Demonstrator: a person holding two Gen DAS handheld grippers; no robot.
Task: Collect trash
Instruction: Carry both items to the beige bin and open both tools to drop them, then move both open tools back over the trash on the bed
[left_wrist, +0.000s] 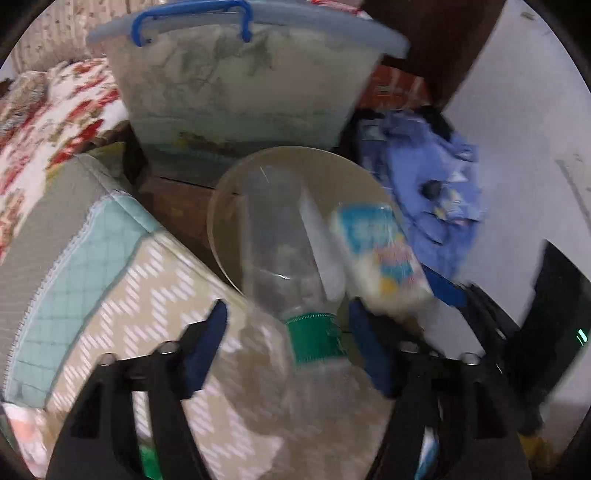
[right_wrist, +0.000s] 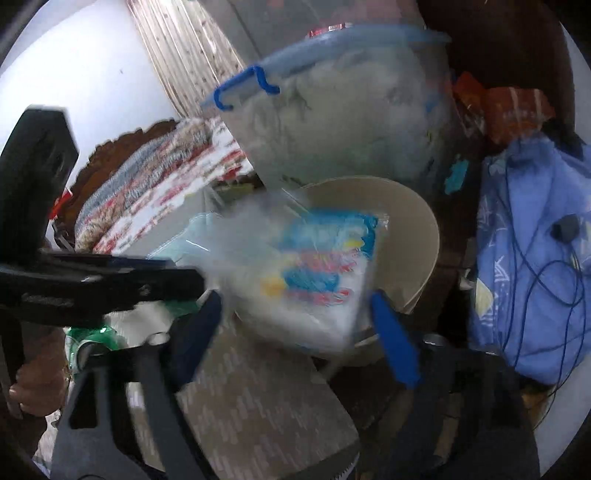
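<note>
Left gripper (left_wrist: 288, 332): your fingers stand wide apart. The bottle lies between them, but neither blue pad (left_wrist: 207, 343) clearly touches it; blur hides the contact, so treat it as unclamped.
Bottle (left_wrist: 284, 251): clear, ribbed plastic with a green label band (left_wrist: 314, 338), lying lengthwise toward 12 o'clock with its far end over the bin. Judgement: it sits this way because you are feeding it base first into the opening.
Right gripper (right_wrist: 295, 314): fingers also spread, nothing pinched. The wrapper hangs in the gap between them and looks loose.
Wrapper (right_wrist: 314, 266): thin, crinkly clear film with blue, red and yellow print, smeared by motion. It sits over the bin's near rim at 12 o'clock from your right claw. In the left view it is at 1 o'clock, just beside the bottle.
Bin (left_wrist: 221, 206): round, beige, smooth rigid plastic with an open mouth facing you. Judgement: it is the trash target, since both items are over it.
Tub (left_wrist: 236, 96): translucent grey box with a blue clip handle (left_wrist: 192, 22), beyond the bin at 12 o'clock.
Mattress (left_wrist: 122, 280): quilted, beige zigzag weave with teal edging, at 9 o'clock, pressed close to the bin.
Blue bag (right_wrist: 528, 258): soft cloth with a thin cord across it, at 3 o'clock from your right claw.
Risk: judgement only. The film is light and may catch the rim, and the bottle may roll off toward the mattress.
</note>
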